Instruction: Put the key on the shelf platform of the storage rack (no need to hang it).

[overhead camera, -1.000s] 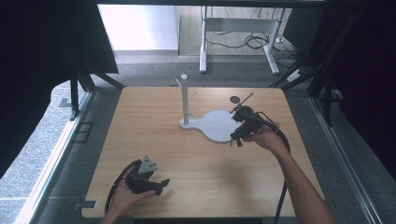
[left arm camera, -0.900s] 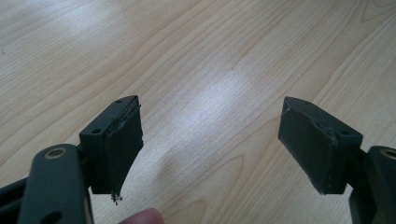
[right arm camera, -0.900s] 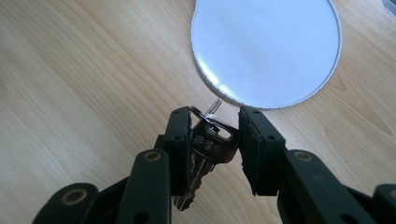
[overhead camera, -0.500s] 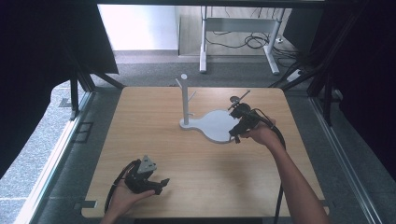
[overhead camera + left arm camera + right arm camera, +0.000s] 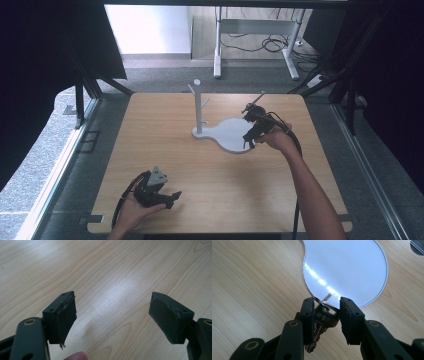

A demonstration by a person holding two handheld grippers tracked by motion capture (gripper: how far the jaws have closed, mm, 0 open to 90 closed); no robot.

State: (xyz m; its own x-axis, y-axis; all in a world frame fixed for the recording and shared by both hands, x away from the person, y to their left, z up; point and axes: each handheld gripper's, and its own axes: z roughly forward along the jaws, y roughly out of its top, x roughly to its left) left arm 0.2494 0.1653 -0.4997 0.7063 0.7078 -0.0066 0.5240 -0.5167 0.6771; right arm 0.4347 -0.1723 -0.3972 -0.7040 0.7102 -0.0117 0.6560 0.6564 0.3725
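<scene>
I am resting the left gripper [image 5: 172,196] low on the near left part of the table [image 5: 165,145], cradled in the left hand [image 5: 131,210]. In the left gripper view its jaws are standing wide apart with bare wood between them, and a fingertip [image 5: 76,356] is peeking in at the bottom edge.

Moving right, the white stand [image 5: 197,107] is rising upright from the narrow end of its flat white base [image 5: 232,136], near the middle of the table. Short pegs are sticking out of the post near its top.

Further right, I am holding the right gripper [image 5: 248,141] over the base's right edge, with the right hand [image 5: 277,141] behind it and its cable trailing back along the forearm. In the right gripper view its jaws are clamping a bunch of keys [image 5: 324,318]: the silver heads are sitting pinched between the two pads, the blades are hanging down below them, and a bit of key ring is poking out above. The keys are hovering just over the near rim of the base [image 5: 347,267], with wood showing underneath the jaws.
</scene>
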